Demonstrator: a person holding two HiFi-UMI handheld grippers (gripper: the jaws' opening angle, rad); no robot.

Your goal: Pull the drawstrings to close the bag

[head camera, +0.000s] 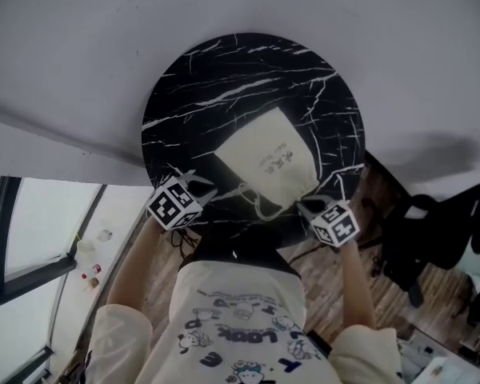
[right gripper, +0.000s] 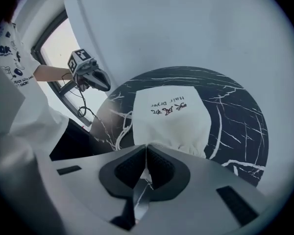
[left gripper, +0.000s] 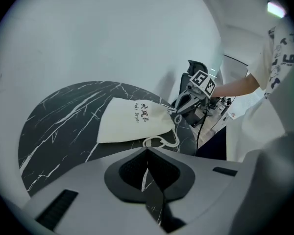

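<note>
A cream drawstring bag (head camera: 264, 154) lies flat in the middle of a round black marble table (head camera: 192, 78), its gathered mouth toward me. A slack loop of white drawstring (head camera: 260, 205) rests on the table at the mouth. My left gripper (head camera: 208, 190) hovers at the table's near left edge, shut, with nothing between its jaws; the loop (left gripper: 161, 142) lies just ahead of it. At the right corner of the mouth, my right gripper (head camera: 304, 206) is shut on a bit of the cord. In the right gripper view the bag (right gripper: 169, 116) fills the middle.
A pale wall rises behind the table. A black office chair (head camera: 432, 222) stands on the wooden floor to the right. On the left are a window frame (head camera: 8, 214) and small things on a sill (head camera: 92, 270).
</note>
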